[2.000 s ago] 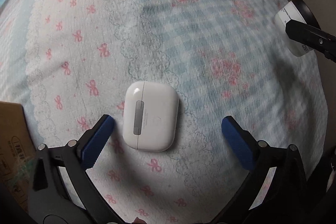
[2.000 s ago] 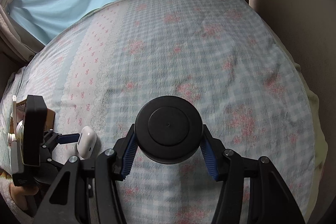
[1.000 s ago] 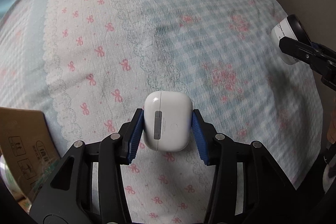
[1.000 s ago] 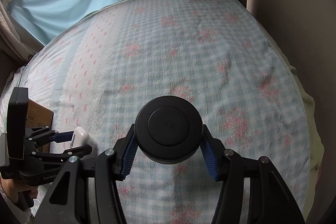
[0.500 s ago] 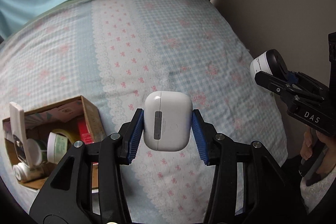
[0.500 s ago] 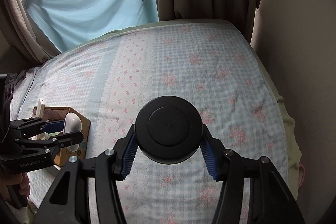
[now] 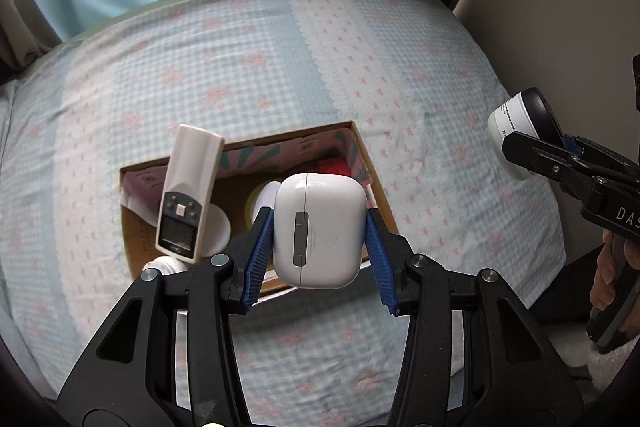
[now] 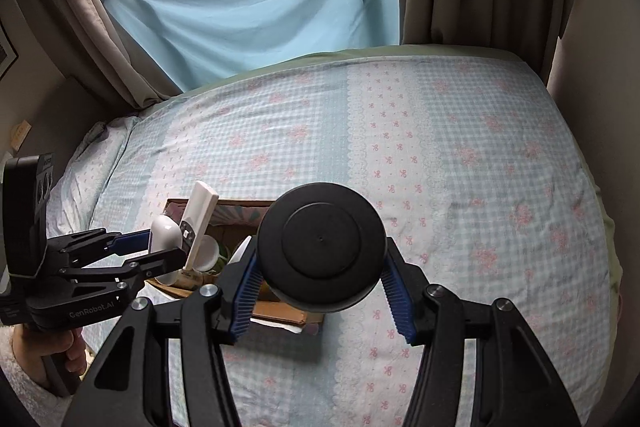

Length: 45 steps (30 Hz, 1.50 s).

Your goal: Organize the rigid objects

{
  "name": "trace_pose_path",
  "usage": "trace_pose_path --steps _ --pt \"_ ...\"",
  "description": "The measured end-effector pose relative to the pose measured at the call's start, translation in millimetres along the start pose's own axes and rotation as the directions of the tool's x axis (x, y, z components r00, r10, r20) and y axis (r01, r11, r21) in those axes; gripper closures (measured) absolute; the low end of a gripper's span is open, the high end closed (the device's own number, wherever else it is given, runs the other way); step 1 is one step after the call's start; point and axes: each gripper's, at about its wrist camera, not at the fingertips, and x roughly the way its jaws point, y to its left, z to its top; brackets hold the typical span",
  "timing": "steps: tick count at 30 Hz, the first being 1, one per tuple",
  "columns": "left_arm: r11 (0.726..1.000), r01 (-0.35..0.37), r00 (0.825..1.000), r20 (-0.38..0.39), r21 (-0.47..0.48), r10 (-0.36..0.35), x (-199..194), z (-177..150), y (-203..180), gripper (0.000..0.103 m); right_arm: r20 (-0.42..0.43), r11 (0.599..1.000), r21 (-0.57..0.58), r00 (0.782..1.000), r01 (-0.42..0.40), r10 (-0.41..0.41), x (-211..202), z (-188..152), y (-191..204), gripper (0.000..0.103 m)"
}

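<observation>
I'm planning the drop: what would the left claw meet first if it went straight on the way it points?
Probably the open cardboard box on the bed: the left claw, shut on the earbud case, points down into it. Depth is unclear; the upright remote stands just left of the line.

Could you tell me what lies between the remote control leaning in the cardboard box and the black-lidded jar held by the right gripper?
In the left wrist view, the white earbud case, clamped in the left gripper, sits between the remote control and the black-lidded jar.
</observation>
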Motion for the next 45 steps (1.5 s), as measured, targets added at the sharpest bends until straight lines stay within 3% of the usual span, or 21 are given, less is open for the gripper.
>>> trace_pose_path --steps 9,20,25,29,31,32,33,35,45 --pt "0.999 -0.011 0.997 -0.075 0.03 0.013 43.8 -17.6 57.7 0.061 -0.118 0.999 -0.029 0.993 -0.015 0.011 69.9 4.4 61.0 0.051" --pt "0.992 -0.023 0.981 -0.187 0.124 0.046 129.5 -29.2 75.0 0.061 -0.352 0.999 -0.02 0.935 0.033 -0.038 194.1 16.1 56.7 0.051" --pt "0.986 -0.021 0.98 -0.192 0.168 0.054 144.8 -29.2 75.0 0.061 -0.392 0.999 0.024 0.919 0.045 -0.032 223.2 17.1 49.5 0.051" --pt "0.978 -0.074 0.977 -0.18 0.195 0.11 147.1 -27.9 71.0 0.06 -0.41 0.996 0.066 0.912 0.068 -0.035 235.7 18.6 44.2 0.051" --pt "0.979 -0.067 0.981 -0.168 0.194 0.1 141.9 -27.5 69.2 0.055 -0.433 0.994 0.095 0.901 0.058 -0.011 239.7 18.0 40.9 0.046" --pt "0.981 -0.04 0.982 -0.175 0.188 0.073 140.1 -28.0 68.1 0.039 -0.424 0.993 0.106 0.905 0.049 0.001 237.9 18.3 39.4 0.019" --pt "0.984 -0.005 0.982 -0.187 0.179 0.039 138.9 -28.4 67.3 0.003 -0.398 0.993 0.111 0.918 0.045 0.003 232.7 19.8 38.4 0.001" --pt "0.983 -0.005 0.983 -0.179 0.184 0.038 135.9 -32.2 63.9 0.0 -0.357 0.992 0.108 0.934 0.061 -0.019 221.9 23.0 36.8 0.0" --pt "0.991 -0.007 0.985 -0.17 0.132 0.029 117.0 -34.5 63.6 0.0 -0.325 0.99 0.117 0.945 0.079 -0.037 185.0 10.4 28.3 0.0"
